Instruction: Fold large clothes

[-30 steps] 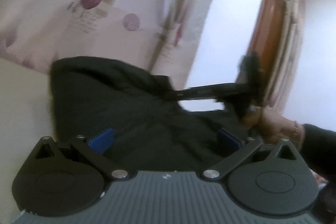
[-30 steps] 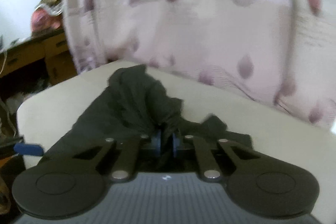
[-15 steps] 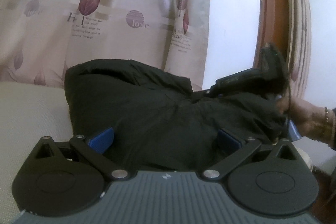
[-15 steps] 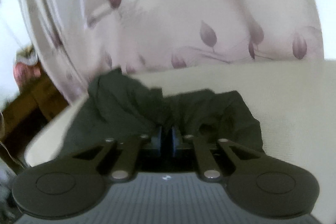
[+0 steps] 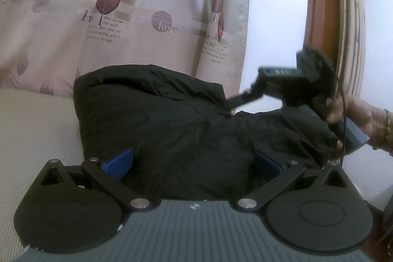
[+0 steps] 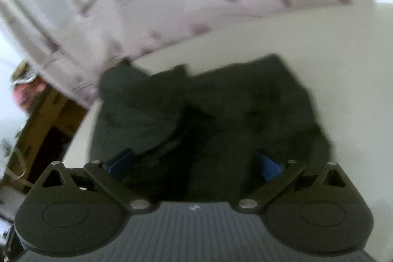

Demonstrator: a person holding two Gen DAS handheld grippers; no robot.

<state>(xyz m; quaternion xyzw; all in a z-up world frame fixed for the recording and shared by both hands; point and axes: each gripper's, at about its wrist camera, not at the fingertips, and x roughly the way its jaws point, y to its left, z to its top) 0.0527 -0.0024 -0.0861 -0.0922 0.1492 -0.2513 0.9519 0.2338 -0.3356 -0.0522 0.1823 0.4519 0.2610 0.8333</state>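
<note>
A black garment (image 5: 186,129) lies bunched in a rough folded heap on a cream surface (image 5: 32,139). It also shows in the blurred right wrist view (image 6: 221,114). My left gripper (image 5: 192,163) is open, its blue pads wide apart just over the garment's near edge. My right gripper (image 6: 194,165) is open above the heap, holding nothing. In the left wrist view the right gripper (image 5: 245,96) shows at the right, held by a hand (image 5: 361,119), its fingertips near the top of the heap.
A pink curtain with leaf prints (image 5: 147,16) hangs right behind the surface. A white wall and a brown door (image 5: 321,23) are at the right. A wooden desk with clutter (image 6: 36,119) stands left of the surface in the right wrist view.
My right gripper has opened and let go of the garment fold, and it has tilted over the heap. The garment has settled lower and flatter. My left gripper stayed open and nearly still.
</note>
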